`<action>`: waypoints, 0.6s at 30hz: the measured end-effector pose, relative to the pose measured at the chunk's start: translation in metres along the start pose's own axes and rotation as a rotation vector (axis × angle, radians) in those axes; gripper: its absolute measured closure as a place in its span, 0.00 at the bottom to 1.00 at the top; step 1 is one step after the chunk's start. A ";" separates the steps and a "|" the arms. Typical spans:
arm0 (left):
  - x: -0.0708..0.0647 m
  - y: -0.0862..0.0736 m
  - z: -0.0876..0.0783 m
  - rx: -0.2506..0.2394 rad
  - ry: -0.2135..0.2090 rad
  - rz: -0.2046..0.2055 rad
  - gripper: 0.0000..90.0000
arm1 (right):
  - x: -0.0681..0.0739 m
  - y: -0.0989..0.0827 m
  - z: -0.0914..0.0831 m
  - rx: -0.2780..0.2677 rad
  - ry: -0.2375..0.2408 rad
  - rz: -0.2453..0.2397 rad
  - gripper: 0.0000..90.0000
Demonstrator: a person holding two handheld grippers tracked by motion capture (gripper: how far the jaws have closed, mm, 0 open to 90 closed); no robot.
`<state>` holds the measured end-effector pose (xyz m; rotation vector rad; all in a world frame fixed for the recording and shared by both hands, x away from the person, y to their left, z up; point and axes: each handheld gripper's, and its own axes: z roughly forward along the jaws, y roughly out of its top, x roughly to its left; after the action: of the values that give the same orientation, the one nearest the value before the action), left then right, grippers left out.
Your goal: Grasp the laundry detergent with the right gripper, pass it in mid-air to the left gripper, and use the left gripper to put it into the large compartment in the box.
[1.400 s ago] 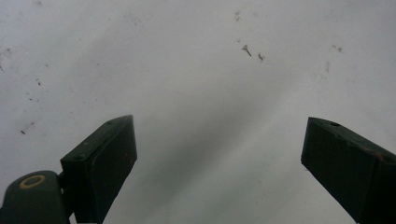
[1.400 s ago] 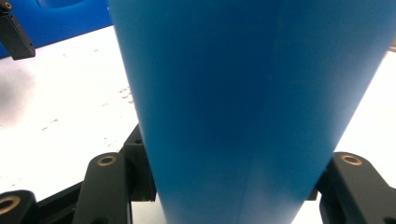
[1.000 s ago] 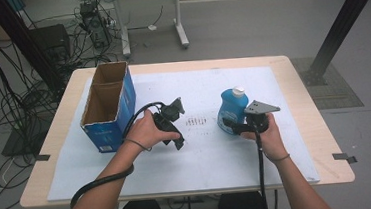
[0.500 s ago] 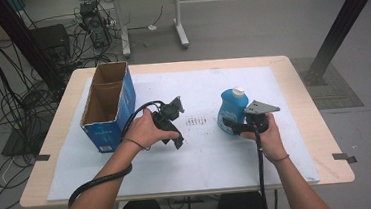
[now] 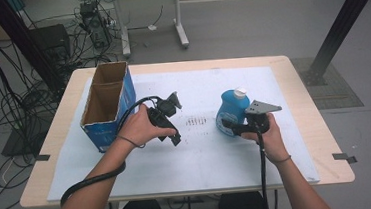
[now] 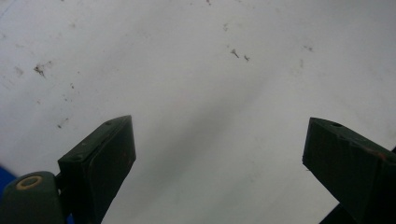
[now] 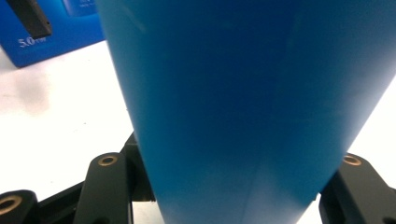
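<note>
Grip secured: right gripper (image 5: 231,126) pinches the blue bottle (image 5: 232,112) standing right of centre on the table (image 5: 303,100). Left gripper (image 5: 174,124) hangs spread, empty. Next, likely lift toward the cardboard box (image 5: 107,106) at left.

Blue bottle (image 7: 243,107) cut off by frame edges

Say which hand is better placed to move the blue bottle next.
Right. Its tongs are shut on the bottle, which stands upright on the table. The left tongs hang open over bare mat, between bottle and box.
</note>
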<state>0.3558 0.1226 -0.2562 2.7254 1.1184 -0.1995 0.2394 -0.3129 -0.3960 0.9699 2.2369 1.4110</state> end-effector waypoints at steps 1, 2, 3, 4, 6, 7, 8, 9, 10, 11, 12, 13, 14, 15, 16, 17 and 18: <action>0.000 -0.001 -0.003 -0.003 -0.001 0.006 0.11 | -0.001 0.001 -0.001 0.002 0.009 0.000 0.46; 0.001 -0.002 -0.006 -0.005 -0.007 0.016 0.11 | -0.001 0.002 -0.001 0.001 0.016 -0.005 0.46; 0.000 -0.004 -0.009 -0.008 -0.007 0.023 0.11 | -0.002 0.002 -0.002 0.003 0.026 -0.006 0.46; -0.001 -0.004 -0.011 -0.007 -0.004 0.030 0.11 | -0.003 0.003 -0.003 0.006 0.037 -0.005 0.46; -0.003 -0.006 -0.017 -0.010 -0.004 0.049 0.11 | -0.004 0.004 -0.003 0.009 0.051 -0.006 0.46; -0.004 -0.007 -0.021 -0.013 -0.002 0.058 0.10 | -0.005 0.004 -0.004 0.010 0.061 -0.005 0.46; -0.005 -0.008 -0.023 -0.014 -0.003 0.063 0.10 | -0.006 0.004 -0.005 0.007 0.072 -0.008 0.46; -0.006 -0.008 -0.026 -0.014 -0.006 0.078 0.10 | -0.006 0.004 -0.005 0.006 0.080 -0.010 0.46; -0.007 -0.008 -0.028 -0.012 -0.008 0.084 0.10 | -0.007 0.005 -0.005 0.005 0.095 -0.013 0.46; -0.010 -0.008 -0.031 -0.011 -0.001 0.098 0.10 | -0.006 0.005 -0.006 0.004 0.101 -0.015 0.46; -0.012 -0.008 -0.033 -0.012 0.003 0.107 0.10 | -0.006 0.006 -0.006 0.000 0.114 -0.021 0.46; -0.015 -0.009 -0.036 -0.014 0.009 0.112 0.10 | -0.006 0.006 -0.006 -0.002 0.125 -0.023 0.46; -0.017 -0.009 -0.039 -0.014 0.015 0.119 0.10 | -0.006 0.007 -0.006 -0.005 0.137 -0.028 0.46; -0.018 -0.008 -0.042 -0.014 0.015 0.127 0.10 | -0.005 0.009 -0.005 -0.005 0.148 -0.035 0.46; -0.018 -0.009 -0.045 -0.017 0.010 0.133 0.10 | -0.005 0.010 -0.005 -0.003 0.161 -0.040 0.46; -0.019 -0.009 -0.047 -0.018 0.007 0.139 0.10 | -0.004 0.012 -0.004 -0.001 0.171 -0.048 0.46; -0.020 -0.009 -0.050 -0.019 0.007 0.147 0.10 | -0.003 0.014 -0.004 0.000 0.180 -0.058 0.46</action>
<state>0.3376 0.1266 -0.2050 2.7786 0.9112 -0.1568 0.2445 -0.3139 -0.3824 0.7997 2.3715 1.5272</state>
